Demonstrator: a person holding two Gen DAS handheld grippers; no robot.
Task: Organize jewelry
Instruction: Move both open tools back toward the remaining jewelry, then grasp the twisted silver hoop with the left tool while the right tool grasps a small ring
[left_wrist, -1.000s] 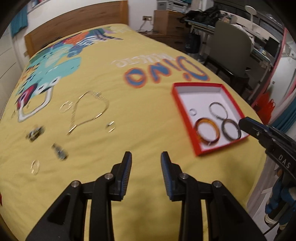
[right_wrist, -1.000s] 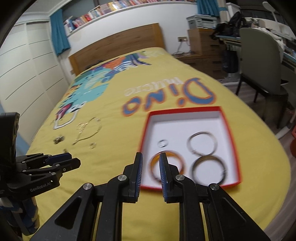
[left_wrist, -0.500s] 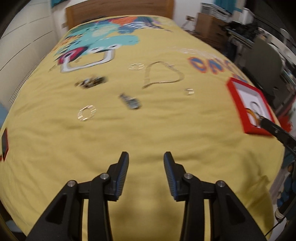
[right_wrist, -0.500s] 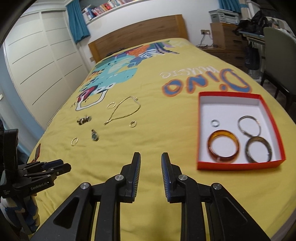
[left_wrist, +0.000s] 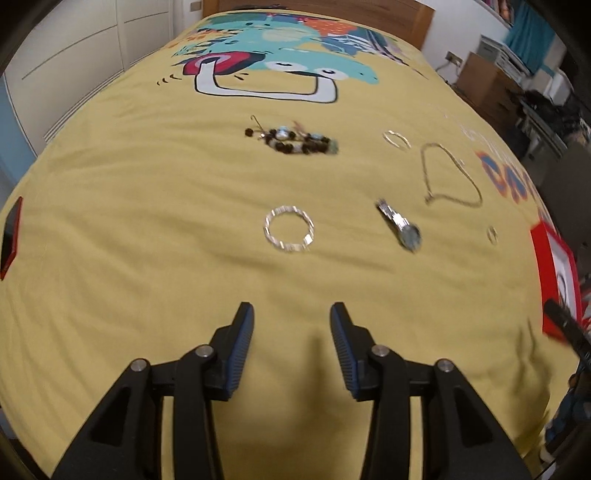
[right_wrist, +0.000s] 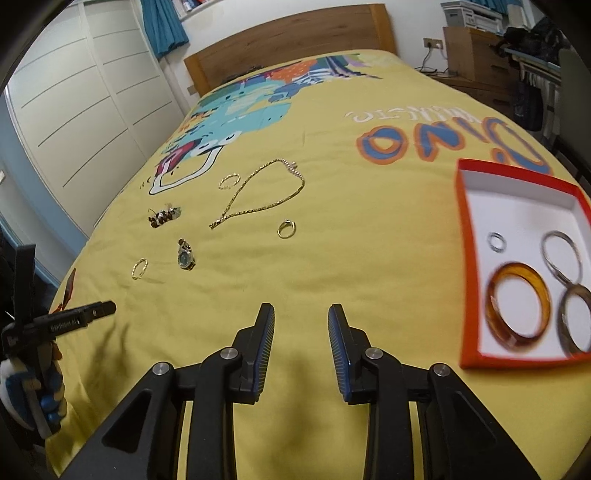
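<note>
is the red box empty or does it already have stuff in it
Not empty: the red-walled white-floored box holds an amber bangle, two metal bangles and a small silver ring.

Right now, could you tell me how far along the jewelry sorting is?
Done: four rings and bangles, including the amber bangle, lie in the red box. In hand: nothing; left gripper and right gripper are open. Left on the bedspread: chain necklace, watch, beaded bracelet, several rings.

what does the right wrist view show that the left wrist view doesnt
Only the right wrist view shows the red box's contents clearly: amber bangle, two metal bangles and a small ring.

Only the left wrist view shows a red object at the bed's left edge up close.

Both show the gold chain, watch, bead bracelet, and open, empty grippers: left gripper, right gripper.
</note>
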